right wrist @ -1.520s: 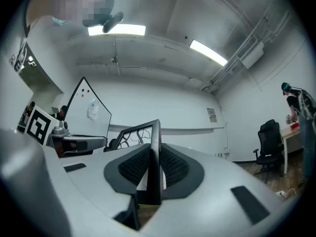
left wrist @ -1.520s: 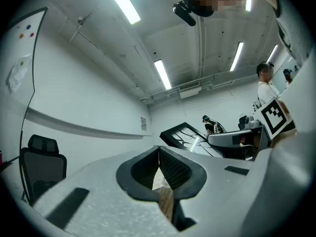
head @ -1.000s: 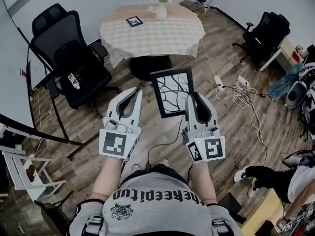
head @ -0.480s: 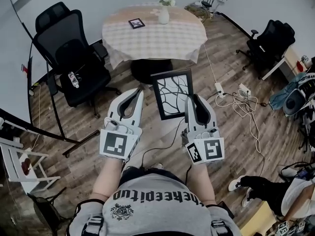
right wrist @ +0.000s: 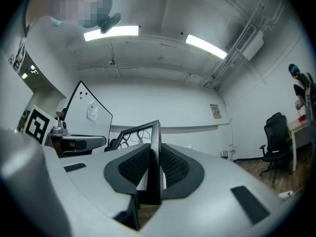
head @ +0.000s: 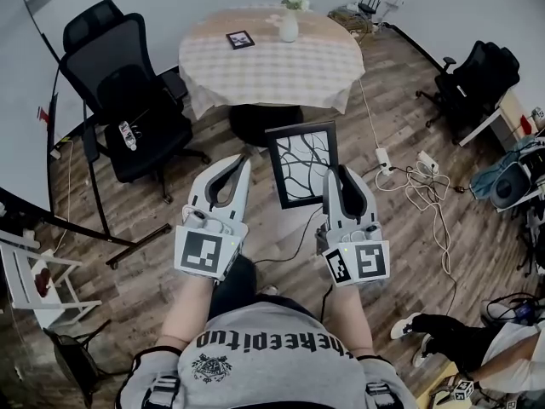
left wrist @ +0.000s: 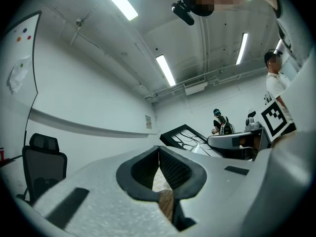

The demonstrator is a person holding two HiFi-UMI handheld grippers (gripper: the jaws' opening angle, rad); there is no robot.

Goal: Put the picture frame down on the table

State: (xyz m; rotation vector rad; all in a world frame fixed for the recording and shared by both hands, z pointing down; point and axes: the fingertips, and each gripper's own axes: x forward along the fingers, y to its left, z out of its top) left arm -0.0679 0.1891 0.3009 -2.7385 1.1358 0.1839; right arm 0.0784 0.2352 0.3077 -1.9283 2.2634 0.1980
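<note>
In the head view my right gripper (head: 340, 175) is shut on the right edge of a black picture frame (head: 302, 164) with a branch drawing, held upright over the wooden floor. The right gripper view shows the frame's edge (right wrist: 154, 162) clamped between the pads of the right gripper (right wrist: 154, 148). My left gripper (head: 241, 161) hangs beside the frame's left side, shut on nothing and apart from it; its jaws (left wrist: 159, 148) meet at the tip. The round table (head: 324, 66) with a checked cloth stands ahead.
On the table are a small photo frame (head: 240, 39) and a white vase with flowers (head: 289, 25). A black office chair (head: 128, 100) stands left of the table and another (head: 477, 75) at the right. Cables and a power strip (head: 409, 164) lie on the floor.
The view has shifted slightly towards the table. Both grippers and the held frame keep the same pose relative to each other.
</note>
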